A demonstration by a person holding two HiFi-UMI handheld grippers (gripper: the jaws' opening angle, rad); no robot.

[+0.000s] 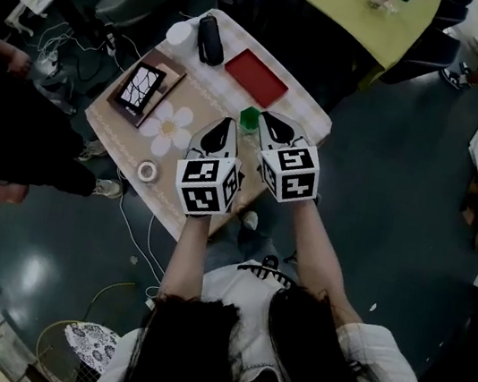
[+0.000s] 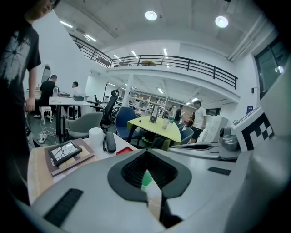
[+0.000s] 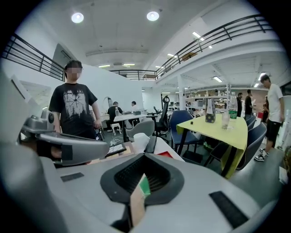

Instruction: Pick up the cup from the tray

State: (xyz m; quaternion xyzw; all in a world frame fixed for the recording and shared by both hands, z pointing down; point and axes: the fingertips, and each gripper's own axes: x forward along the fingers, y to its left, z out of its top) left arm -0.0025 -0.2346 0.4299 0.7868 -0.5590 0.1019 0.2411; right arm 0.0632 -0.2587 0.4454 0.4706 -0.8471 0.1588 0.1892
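Note:
A small green cup (image 1: 249,117) stands on the cloth-covered table (image 1: 183,212), just in front of the red tray (image 1: 256,77) and not on it. My left gripper (image 1: 221,130) and right gripper (image 1: 274,126) point at it from either side, their tips close to the cup. Both pairs of jaws are shut with nothing held. In the left gripper view a sliver of the green cup (image 2: 146,180) shows through the slit of the left gripper (image 2: 148,175). The right gripper view shows the same green cup (image 3: 144,186) past the right gripper (image 3: 137,189).
On the table are a black case (image 1: 211,38), a white cup (image 1: 179,32), a framed tablet (image 1: 139,87), a white flower shape (image 1: 170,127) and a tape roll (image 1: 147,170). A person (image 3: 72,109) stands at the left. A yellow table (image 1: 361,6) lies beyond.

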